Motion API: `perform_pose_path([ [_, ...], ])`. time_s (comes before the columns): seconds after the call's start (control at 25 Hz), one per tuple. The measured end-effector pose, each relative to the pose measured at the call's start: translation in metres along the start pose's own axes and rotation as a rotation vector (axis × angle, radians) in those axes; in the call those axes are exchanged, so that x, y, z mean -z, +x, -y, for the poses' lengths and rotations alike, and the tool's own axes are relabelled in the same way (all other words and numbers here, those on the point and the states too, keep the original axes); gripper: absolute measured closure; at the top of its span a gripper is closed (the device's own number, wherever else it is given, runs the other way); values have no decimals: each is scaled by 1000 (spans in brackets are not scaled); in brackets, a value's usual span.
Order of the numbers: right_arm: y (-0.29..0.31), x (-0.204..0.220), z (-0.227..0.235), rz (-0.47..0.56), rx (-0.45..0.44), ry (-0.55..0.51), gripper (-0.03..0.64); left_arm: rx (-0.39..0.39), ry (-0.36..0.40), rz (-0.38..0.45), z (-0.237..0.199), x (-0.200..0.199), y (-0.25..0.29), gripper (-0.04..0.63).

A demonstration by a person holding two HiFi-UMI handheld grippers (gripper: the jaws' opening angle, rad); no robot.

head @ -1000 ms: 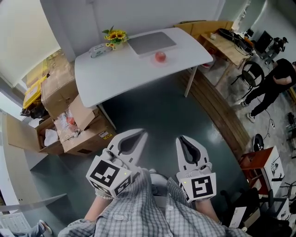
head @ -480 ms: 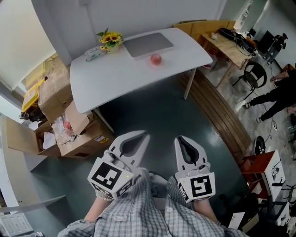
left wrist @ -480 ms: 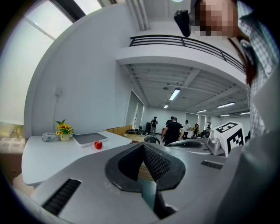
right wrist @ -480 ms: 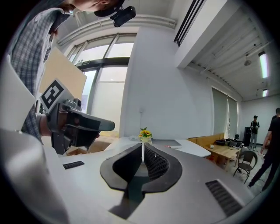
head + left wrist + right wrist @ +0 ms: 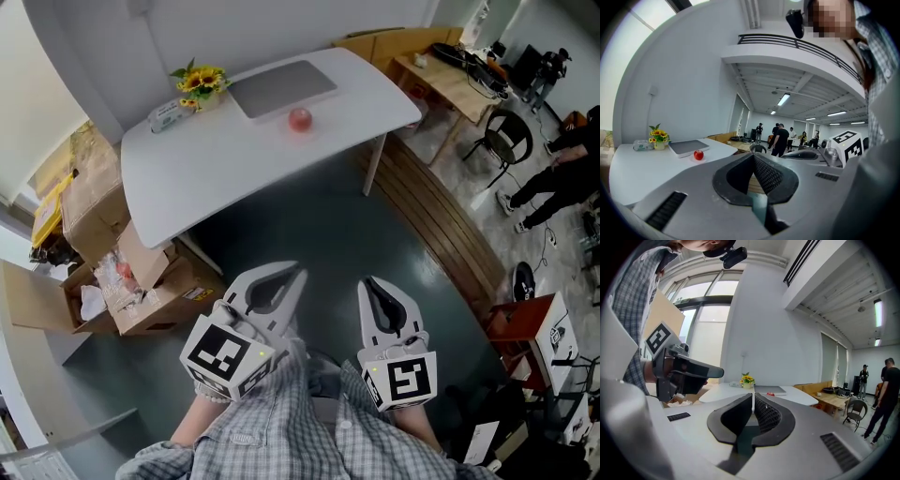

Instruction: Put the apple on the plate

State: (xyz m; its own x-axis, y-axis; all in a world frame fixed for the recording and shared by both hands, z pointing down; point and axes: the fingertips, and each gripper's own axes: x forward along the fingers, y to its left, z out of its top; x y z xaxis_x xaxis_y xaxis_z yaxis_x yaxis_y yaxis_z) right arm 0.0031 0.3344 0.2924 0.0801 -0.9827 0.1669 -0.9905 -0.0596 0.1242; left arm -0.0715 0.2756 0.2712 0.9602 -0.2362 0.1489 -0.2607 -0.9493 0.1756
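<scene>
Left gripper (image 5: 292,274) and right gripper (image 5: 368,283) are both clenched on nothing, well apart from the white table (image 5: 187,169). The apple (image 5: 300,119) sits on the table at 12 o'clock, near the grey laptop (image 5: 281,86). No plate can be made out. Advice: step closer, open one gripper early, and take the apple across its middle.

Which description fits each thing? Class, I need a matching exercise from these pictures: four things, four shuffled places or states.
1 small red round apple
2 yellow sunflower bunch
3 brown cardboard boxes
4 left gripper

A on the floor
B shut, empty
C on the white table, before the flat grey slab
D table's back left corner

Pairs: 1-C, 2-D, 3-A, 4-B
</scene>
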Motion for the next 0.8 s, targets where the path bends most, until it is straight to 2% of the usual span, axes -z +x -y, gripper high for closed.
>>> perform_pose_path([
  [0.36, 77, -13, 35, -19, 42, 5, 586, 50, -4, -13, -64, -22, 59, 586],
  [0.8, 202, -39, 69, -20, 78, 10, 586, 53, -14, -26, -181, -57, 124, 586],
])
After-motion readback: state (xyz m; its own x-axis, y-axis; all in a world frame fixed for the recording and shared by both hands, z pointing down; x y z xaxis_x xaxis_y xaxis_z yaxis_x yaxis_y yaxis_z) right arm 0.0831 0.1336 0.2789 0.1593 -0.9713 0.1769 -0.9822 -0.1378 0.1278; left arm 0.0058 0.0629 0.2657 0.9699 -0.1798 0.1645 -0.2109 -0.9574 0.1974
